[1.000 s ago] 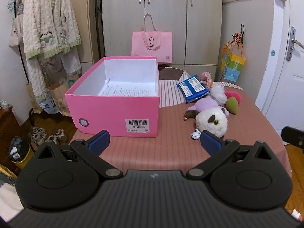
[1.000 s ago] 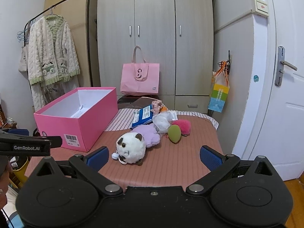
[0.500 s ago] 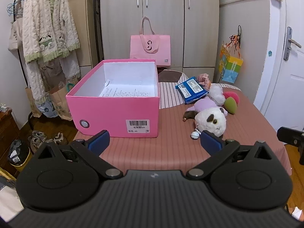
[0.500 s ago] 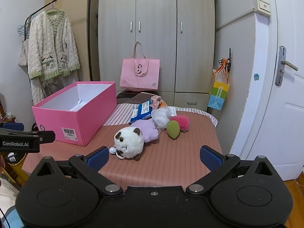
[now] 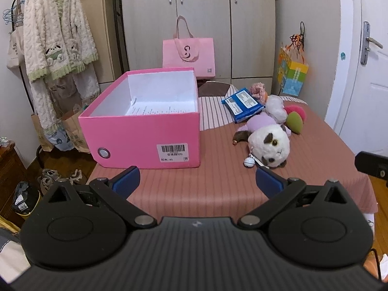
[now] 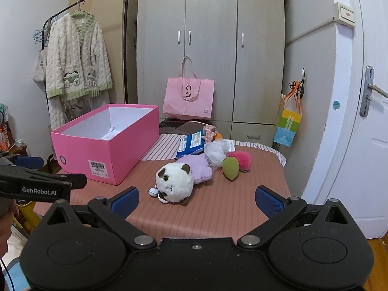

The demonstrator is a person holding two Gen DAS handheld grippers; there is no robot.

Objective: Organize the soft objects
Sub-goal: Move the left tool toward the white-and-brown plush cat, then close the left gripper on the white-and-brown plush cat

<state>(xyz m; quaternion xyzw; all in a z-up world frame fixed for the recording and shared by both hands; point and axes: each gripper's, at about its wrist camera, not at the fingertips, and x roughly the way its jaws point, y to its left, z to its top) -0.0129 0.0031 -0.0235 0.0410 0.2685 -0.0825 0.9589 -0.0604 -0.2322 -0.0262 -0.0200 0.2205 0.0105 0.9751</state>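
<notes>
Both views edged closer, left claw spread (empty), plush untouched

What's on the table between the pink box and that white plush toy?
Nothing: bare brown striped cloth separates the pink box from the white plush toy, clearest in the left wrist view.

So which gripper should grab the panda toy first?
Probably the right gripper: open, with the panda plush lying almost centred before it. The left gripper, also open, faces the pink box.

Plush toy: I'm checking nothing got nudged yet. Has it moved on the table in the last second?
No. The plush toy lies in the same spot right of the pink box, both grippers clear of it.
</notes>
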